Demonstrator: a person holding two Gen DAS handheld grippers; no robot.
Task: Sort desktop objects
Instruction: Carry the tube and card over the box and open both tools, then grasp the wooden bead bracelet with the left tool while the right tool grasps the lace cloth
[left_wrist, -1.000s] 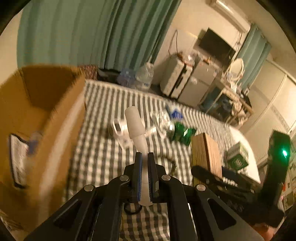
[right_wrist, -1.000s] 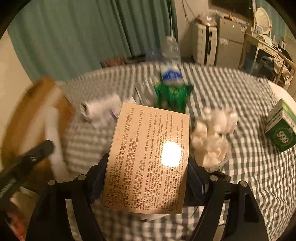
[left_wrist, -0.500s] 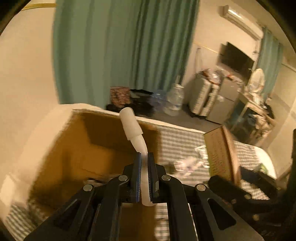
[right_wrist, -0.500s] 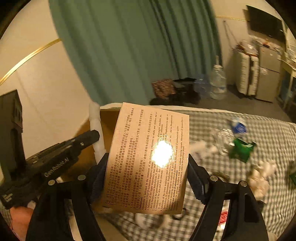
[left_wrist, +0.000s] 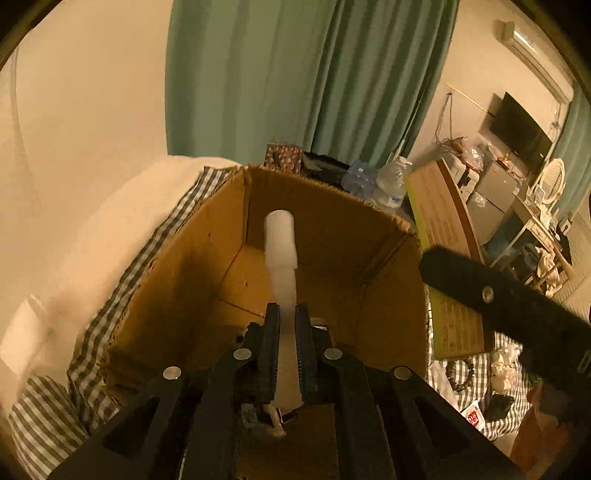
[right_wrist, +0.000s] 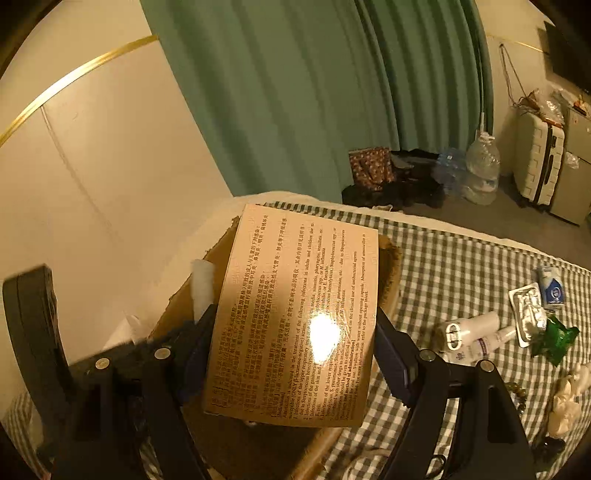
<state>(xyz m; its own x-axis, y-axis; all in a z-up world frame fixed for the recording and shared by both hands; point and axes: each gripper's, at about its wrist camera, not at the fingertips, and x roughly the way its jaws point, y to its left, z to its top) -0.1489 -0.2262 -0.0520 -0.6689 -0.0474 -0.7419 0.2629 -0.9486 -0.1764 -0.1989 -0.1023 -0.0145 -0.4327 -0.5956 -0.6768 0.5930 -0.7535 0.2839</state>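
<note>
Left wrist view: left gripper (left_wrist: 286, 325) clamped on one translucent white plastic tube (left_wrist: 280, 251), held nose-down over the open brown cardboard box (left_wrist: 192, 280), presumably for dropping inside. Right wrist view: right gripper (right_wrist: 291, 347) gripping one flat tan medicine carton with printed text (right_wrist: 295, 314), poised above the same box's rim, likely next to go in. Remaining on checked green-white cloth (right_wrist: 461, 258): one white spray bottle (right_wrist: 469, 328), one green wrapper (right_wrist: 554, 338)

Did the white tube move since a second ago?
Yes. The left gripper carried the tube off the checked cloth and leftward; it now hangs over the open box.
</note>
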